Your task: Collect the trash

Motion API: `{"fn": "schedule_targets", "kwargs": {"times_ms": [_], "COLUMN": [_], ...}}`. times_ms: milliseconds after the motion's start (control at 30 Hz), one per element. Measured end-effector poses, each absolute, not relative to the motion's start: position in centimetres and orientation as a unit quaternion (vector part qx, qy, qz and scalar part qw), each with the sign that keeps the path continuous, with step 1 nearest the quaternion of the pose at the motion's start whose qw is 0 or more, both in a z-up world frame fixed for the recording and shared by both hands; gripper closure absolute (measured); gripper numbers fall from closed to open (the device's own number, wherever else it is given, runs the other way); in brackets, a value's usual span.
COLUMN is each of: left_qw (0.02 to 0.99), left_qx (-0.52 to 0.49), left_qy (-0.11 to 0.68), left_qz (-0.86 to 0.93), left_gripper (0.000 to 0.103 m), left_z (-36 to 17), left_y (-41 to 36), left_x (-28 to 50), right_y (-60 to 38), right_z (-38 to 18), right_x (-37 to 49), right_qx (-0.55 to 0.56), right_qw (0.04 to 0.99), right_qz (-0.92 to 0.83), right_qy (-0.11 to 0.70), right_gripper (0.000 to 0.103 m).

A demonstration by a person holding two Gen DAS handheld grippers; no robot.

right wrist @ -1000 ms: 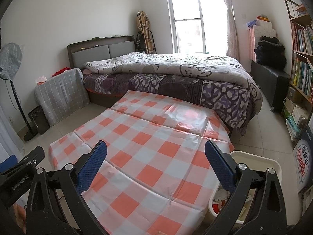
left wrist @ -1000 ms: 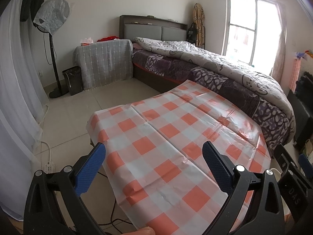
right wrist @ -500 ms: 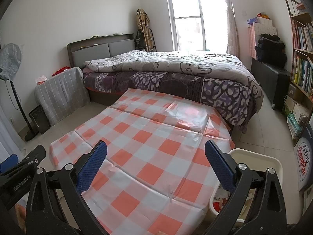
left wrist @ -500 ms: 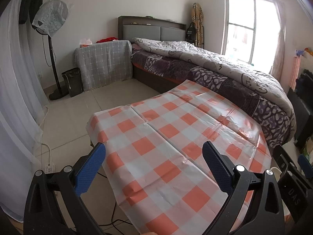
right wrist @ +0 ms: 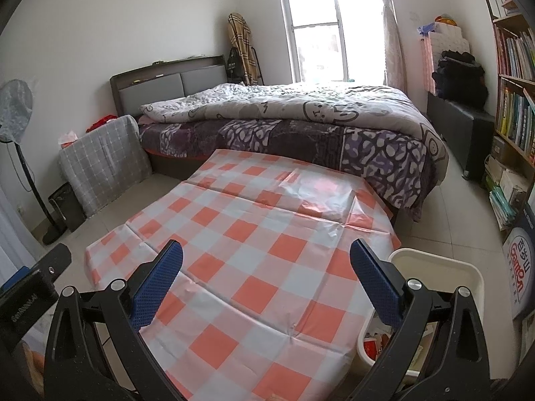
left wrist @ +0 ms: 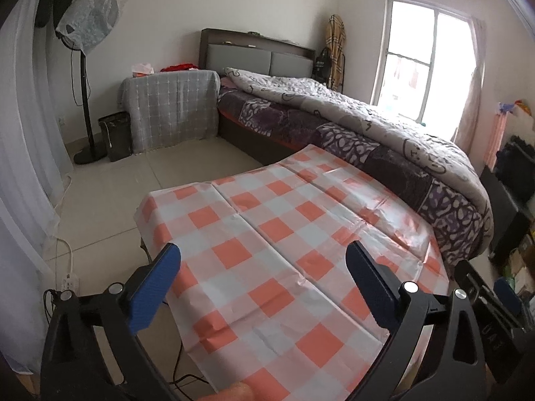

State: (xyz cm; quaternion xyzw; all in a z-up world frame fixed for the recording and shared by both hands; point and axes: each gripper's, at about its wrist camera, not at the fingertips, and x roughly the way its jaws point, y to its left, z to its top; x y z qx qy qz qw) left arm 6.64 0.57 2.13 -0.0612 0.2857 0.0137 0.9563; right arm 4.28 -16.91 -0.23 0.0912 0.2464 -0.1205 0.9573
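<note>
Left wrist view: left tongs (left wrist: 262, 267) spread wide, nothing between them.
Right tongs (right wrist: 265, 264): wide apart too, holding nothing.
Beneath both: worktop (right wrist: 254, 234) under a checked cloth.
Trash bin (right wrist: 444, 267): cream tub just right of the right tongs, scraps inside.
Beyond: bed (right wrist: 301, 117) ahead.

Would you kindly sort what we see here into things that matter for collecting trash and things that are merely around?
For the job:
- white bin beside the table, scraps inside
- left gripper, jaws open
- right gripper, jaws open
- black bin near the fan

Just around:
- checked tablecloth
- bed
- fan
- bookshelf
</note>
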Motion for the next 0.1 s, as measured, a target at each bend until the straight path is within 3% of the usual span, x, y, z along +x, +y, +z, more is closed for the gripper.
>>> {"fn": "schedule_targets", "kwargs": {"times_ms": [100], "left_qw": [0.954], "left_qx": [-0.061], "left_qy": [0.292], "left_qz": [0.011], "left_gripper": [0.007], "left_z": [1.99], "left_y": [0.40], "left_x": [6.79], "right_y": [-17.07], "right_z": [-0.17], "right_x": [4.33], "right_qx": [0.091], "right_qw": [0.957], "right_qz": [-0.120], "right_qy": [0.247], "right_gripper": [0.007]}}
